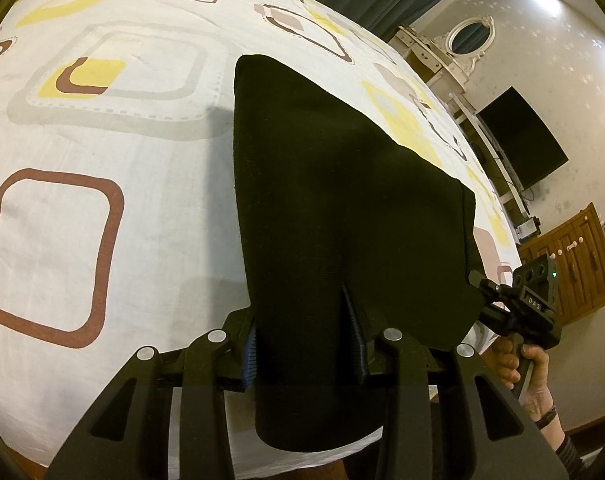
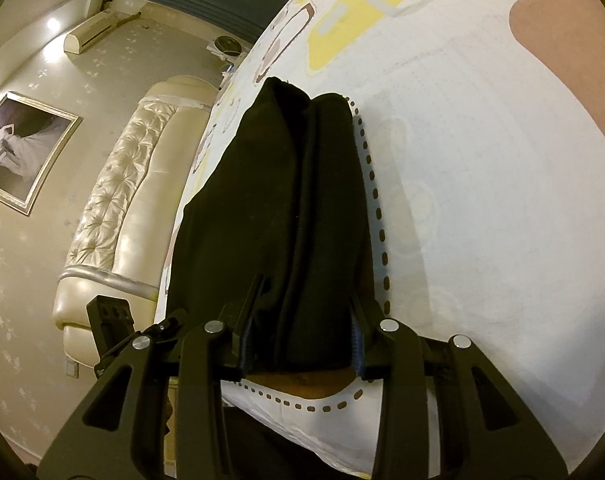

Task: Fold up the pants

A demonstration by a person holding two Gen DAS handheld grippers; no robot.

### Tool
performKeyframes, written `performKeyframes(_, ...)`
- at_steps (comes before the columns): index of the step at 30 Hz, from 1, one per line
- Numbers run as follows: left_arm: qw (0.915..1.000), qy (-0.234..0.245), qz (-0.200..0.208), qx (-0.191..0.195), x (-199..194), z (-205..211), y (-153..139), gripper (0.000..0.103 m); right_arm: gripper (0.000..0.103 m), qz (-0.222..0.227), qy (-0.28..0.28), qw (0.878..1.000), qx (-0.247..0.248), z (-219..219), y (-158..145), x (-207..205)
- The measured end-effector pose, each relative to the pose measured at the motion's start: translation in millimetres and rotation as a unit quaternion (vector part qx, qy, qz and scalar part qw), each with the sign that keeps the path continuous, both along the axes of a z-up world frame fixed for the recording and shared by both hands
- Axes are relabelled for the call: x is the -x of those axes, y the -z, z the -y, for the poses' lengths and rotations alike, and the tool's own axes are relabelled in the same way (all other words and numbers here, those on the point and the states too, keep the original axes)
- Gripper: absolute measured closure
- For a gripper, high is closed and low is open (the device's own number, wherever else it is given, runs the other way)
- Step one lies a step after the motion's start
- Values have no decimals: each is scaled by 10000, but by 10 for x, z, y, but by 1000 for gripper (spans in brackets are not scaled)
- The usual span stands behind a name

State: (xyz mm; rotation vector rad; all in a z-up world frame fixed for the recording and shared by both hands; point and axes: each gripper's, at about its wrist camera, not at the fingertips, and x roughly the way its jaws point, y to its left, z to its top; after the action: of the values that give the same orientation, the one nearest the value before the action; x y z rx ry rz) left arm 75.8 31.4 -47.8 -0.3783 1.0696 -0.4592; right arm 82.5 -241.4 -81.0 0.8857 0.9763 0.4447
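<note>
A wide bed under a white cotton sheet printed with yellow and brown rounded squares (image 1: 102, 152) carries the work. On it lies the black, heavy-knit pair of pants (image 1: 326, 184), its far part resting flat on the sheet and its near edge raised off the bed between the two tools. The left hand-held gripper (image 1: 306, 344) is clamped tight on one part of that near edge, cloth bunched between its blue-ribbed pads (image 1: 249, 354). The right hand-held gripper (image 2: 302, 344) is likewise closed on a thick, already doubled bundle of the same edge.

Judging by the layered bundle, a further fold is under way. To do it well, both tools should travel level and at one pace, keeping the edge taut between them, and lay it square onto the far end before letting go, so no layer slips or creases
</note>
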Motion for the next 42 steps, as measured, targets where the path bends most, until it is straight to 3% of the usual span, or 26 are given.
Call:
performKeyframes(4, 9999, 61, 118, 0, 15, -12, -18, 60, 63, 4, 18, 10000, -53, 41, 9, 7)
performKeyframes(9, 9989, 61, 402, 240, 77, -164, -123, 35, 55, 45, -30, 9997, -232, 97, -14, 25)
performKeyframes(12, 9970, -42, 569, 524, 54, -336, -194, 27, 48, 117, 40, 9998, -141, 223, -90, -13)
performKeyframes(22, 9980, -192, 172, 576, -816, -339, 28, 27, 36, 76, 17, 9997, -213, 336, -121, -805)
performKeyframes(30, 9981, 25, -6, 611, -1141, -223, 187, 27, 37, 19, -198, 9996, -185, 186, -5, -1171)
performKeyframes(31, 9981, 44, -6, 619, -1154, -223, 193, 30, 47, 26, -233, 9996, -134, 179, 2, -1173)
performKeyframes(32, 9980, 70, 4, 622, -1159, -219, 195, 45, 57, -13, -283, 9996, -2, 168, 10, -1184)
performKeyframes(33, 9979, 149, -3, 630, -1162, -196, 199, 60, 61, -29, -316, 9995, 38, 155, 19, -1192)
performKeyframes(36, 9988, 233, 171, 402, -1131, -110, 133, 74, 71, 90, -379, 9992, 92, 143, -7, -1178)
performKeyframes(38, 9990, 271, 342, 106, -1101, -50, 57, 78, 74, 197, -382, 9989, 207, 121, -67, -1167)
performKeyframes(42, 9991, 138, 389, 3, -1149, -74, -1, 80, 75, 504, -369, 9974, 371, 78, -229, -1183)
